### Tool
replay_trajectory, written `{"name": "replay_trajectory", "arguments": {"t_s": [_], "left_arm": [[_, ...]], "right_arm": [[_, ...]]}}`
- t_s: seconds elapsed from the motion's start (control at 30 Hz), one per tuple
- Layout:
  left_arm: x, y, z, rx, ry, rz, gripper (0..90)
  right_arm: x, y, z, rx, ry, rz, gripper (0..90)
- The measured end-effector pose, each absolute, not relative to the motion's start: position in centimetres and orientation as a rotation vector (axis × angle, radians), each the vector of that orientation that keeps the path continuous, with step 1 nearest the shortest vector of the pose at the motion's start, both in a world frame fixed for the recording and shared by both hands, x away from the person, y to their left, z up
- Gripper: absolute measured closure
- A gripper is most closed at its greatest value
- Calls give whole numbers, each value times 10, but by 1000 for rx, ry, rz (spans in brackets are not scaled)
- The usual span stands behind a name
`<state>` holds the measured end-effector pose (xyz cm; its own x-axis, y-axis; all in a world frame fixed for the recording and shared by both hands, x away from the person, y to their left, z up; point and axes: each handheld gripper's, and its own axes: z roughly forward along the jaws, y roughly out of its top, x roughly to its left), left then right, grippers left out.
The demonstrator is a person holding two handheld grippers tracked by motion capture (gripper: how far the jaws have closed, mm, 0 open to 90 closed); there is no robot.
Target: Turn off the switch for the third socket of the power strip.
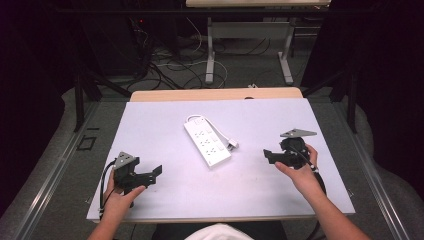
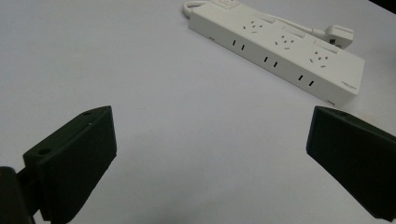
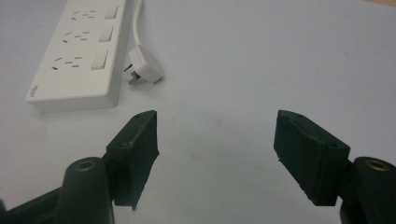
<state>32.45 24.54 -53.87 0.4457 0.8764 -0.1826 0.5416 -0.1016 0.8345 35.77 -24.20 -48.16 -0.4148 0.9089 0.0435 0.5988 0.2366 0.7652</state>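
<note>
Lying flat on the bench (image 1: 150,120), the power strip (image 1: 207,142) is sitting between both sets of wide-open, empty fingers, its long axis angling diagonally, slightly nearer the right gripper (image 1: 270,155) than the left gripper (image 1: 156,172).

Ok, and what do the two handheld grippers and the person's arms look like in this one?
Both the left gripper and right gripper are black, each with two blocky black jaws, a grey three-cornered plate on top and a black trailing cable. Their jaw pads look ribbed. The forearms are bare, with no sleeves in view.
</note>
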Motion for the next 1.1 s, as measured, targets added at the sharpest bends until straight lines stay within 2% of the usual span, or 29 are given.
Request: {"name": "replay_trajectory", "arguments": {"t_s": [0.6, 1.1], "left_arm": [[324, 245, -538, 1771, 1212, 459, 21], [324, 246, -538, 1769, 1214, 462, 25]], "right_arm": [[378, -225, -456, 1409, 2206, 1033, 345], [399, -214, -448, 1456, 2230, 1025, 349]]}}
